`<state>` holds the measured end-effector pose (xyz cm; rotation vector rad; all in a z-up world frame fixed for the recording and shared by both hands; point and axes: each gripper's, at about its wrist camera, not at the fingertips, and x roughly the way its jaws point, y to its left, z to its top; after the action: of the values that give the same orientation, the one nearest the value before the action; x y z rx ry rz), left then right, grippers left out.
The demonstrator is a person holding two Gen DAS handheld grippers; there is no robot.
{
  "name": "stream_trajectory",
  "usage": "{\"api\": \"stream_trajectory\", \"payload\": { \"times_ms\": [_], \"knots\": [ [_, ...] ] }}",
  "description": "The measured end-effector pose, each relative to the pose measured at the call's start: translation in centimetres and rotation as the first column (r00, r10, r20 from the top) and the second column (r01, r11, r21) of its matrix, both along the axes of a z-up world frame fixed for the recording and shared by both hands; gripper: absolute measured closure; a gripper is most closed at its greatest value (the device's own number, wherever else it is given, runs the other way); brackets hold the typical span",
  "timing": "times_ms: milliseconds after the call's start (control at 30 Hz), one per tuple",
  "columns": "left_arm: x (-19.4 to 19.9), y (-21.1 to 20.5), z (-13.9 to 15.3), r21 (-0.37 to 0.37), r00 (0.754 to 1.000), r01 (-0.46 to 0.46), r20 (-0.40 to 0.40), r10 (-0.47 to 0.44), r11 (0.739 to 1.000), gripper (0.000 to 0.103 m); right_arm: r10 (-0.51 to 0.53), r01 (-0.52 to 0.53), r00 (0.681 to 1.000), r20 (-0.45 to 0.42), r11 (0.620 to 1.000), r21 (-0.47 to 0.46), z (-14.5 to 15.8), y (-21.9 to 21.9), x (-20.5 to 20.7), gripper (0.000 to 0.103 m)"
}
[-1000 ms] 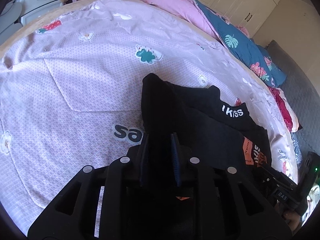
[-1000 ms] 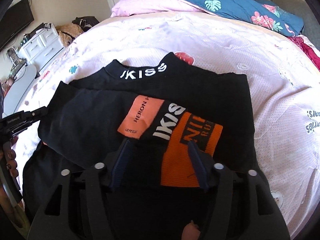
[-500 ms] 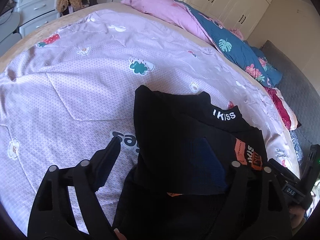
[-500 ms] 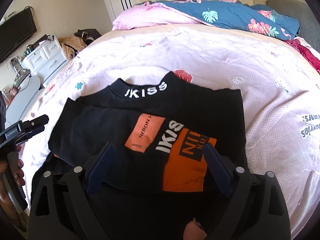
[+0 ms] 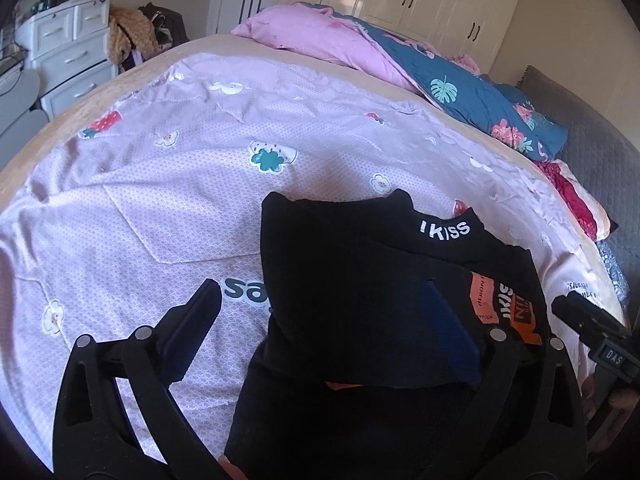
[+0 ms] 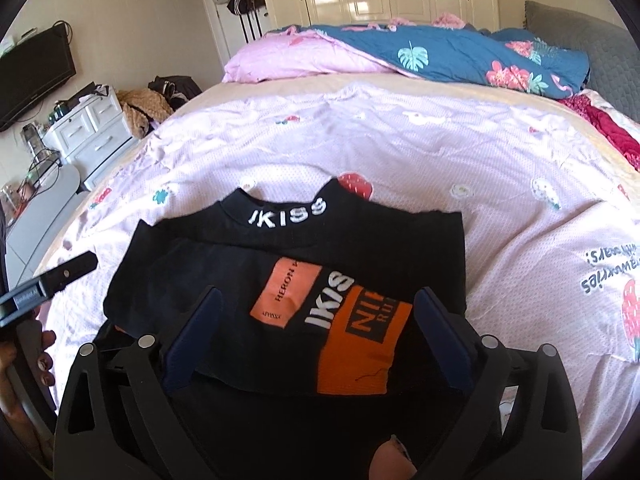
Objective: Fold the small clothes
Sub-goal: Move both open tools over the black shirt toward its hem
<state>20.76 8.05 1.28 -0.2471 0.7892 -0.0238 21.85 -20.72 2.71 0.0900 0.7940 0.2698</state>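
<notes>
Lying folded on the dotted pink sheet, a black knit top with orange patches

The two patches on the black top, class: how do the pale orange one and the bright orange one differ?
The pale orange patch is smaller and carries thin dark lettering; the bright orange patch is larger and bears a black box with orange letters. The pale one lies nearer the collar, the bright one at the folded edge. Both lie flat on the black top, either side of white lettering.
</notes>
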Motion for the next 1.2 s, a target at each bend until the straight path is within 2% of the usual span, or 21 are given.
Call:
{"api": "stream_trajectory", "payload": {
  "times_ms": [200,633,800,1200],
  "knots": [
    [-0.8,-0.9,0.6,-0.014,0.999,0.029,0.021,-0.029,0.999,0.009,-0.003,0.002,0.998,0.055,1.0,0.017,2.0,-0.4,-0.9,0.007],
    [-3.2,-2.5,2.5,0.015,0.995,0.073,0.064,-0.074,0.997,0.009,-0.011,0.005,0.988,0.156,0.999,0.037,5.8,-1.5,-4.7,0.006],
    [-4.2,-2.9,3.4,-0.004,0.993,0.09,0.081,-0.09,0.996,0.009,0.002,-0.01,0.987,0.16,0.999,0.044,6.2,-2.0,-6.4,0.006],
    [-7.4,-4.1,4.2,0.016,0.986,0.124,0.11,-0.125,0.992,0.009,0.003,-0.019,0.989,0.147,0.994,0.108,6.4,-3.9,-9.4,0.006]
  ]
}}
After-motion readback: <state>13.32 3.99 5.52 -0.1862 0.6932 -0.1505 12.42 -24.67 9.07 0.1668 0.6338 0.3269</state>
